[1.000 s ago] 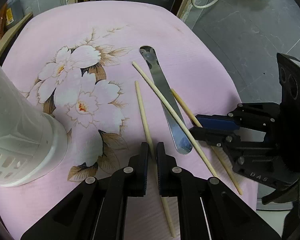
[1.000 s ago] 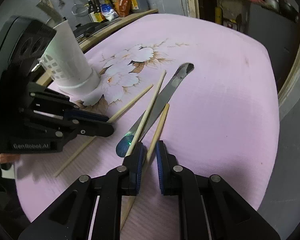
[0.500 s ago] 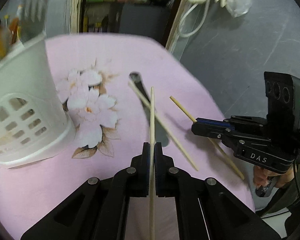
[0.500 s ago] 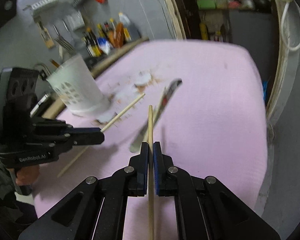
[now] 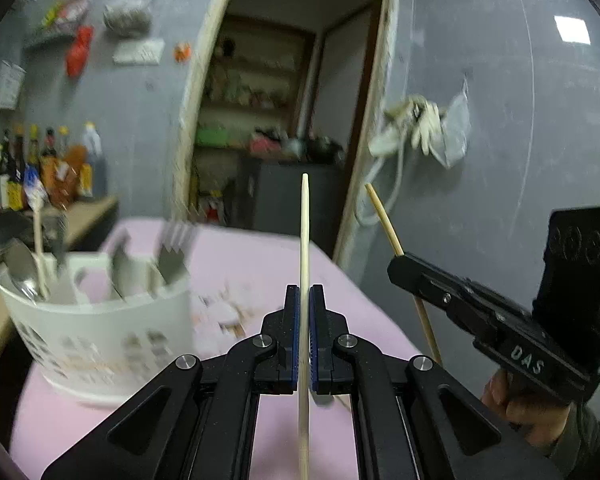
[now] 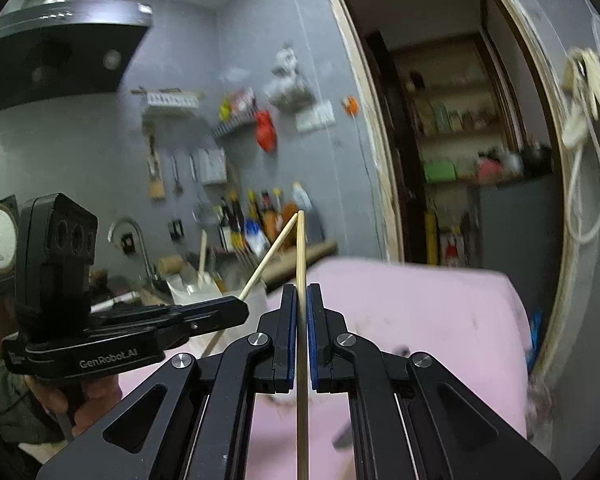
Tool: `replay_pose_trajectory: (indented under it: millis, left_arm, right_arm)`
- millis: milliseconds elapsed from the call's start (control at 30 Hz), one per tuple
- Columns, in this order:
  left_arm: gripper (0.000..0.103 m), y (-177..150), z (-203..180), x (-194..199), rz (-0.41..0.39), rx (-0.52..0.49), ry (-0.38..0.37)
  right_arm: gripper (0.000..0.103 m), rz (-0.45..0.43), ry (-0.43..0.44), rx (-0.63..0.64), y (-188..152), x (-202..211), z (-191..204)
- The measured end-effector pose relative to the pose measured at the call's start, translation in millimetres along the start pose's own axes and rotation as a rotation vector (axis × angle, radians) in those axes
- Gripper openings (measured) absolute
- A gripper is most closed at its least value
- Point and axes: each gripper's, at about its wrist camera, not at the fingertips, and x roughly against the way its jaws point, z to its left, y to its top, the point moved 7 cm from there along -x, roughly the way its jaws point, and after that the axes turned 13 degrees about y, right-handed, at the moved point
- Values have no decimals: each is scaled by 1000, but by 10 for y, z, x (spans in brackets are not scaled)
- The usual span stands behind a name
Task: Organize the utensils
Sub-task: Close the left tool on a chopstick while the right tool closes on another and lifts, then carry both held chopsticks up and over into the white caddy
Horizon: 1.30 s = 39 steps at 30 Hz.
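My left gripper [image 5: 304,294] is shut on a pale wooden chopstick [image 5: 304,240] that stands nearly upright above the pink cloth [image 5: 260,256]. My right gripper [image 6: 298,294] is shut on a second chopstick [image 6: 300,248], also pointing up. Each gripper shows in the other's view: the right gripper [image 5: 398,270] with its chopstick [image 5: 384,218] at the right, the left gripper [image 6: 242,312] with its chopstick [image 6: 270,252] at the left. A white slotted utensil holder [image 5: 96,332] stands on the cloth at the left, with forks and spoons in it.
Sauce bottles [image 5: 48,168] line a wooden counter behind the holder. An open doorway [image 5: 284,120] with shelves lies beyond the table's far edge. A person's hand [image 5: 536,408] grips the right tool. White cables [image 5: 412,128] hang on the grey wall.
Both grippers closed on a chopstick each and lifted them off the cloth, tilting from looking down at the table to nearly level. The metal utensil and third chopstick have dropped out of view.
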Motion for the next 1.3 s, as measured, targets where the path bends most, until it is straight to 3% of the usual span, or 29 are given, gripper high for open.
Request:
replay_pose_trajectory:
  millis: [367, 633, 800, 900, 1300]
  left_arm:
    - [2, 575, 700, 271, -214, 62, 120]
    - [2, 860, 1761, 291, -315, 278, 174]
    - [2, 904, 2297, 275, -337, 423, 181]
    - [2, 886, 2477, 259, -356, 460, 200]
    - [2, 678, 2669, 94, -352, 521, 281]
  right_arm:
    - [3, -176, 108, 8, 626, -440, 182]
    - [3, -336, 177, -48, 892, -940, 268]
    - [3, -408, 180, -44, 870, -1168, 271]
    - [3, -442, 144, -5, 843, -1225, 295]
    - [3, -477, 88, 83, 733, -1329, 274]
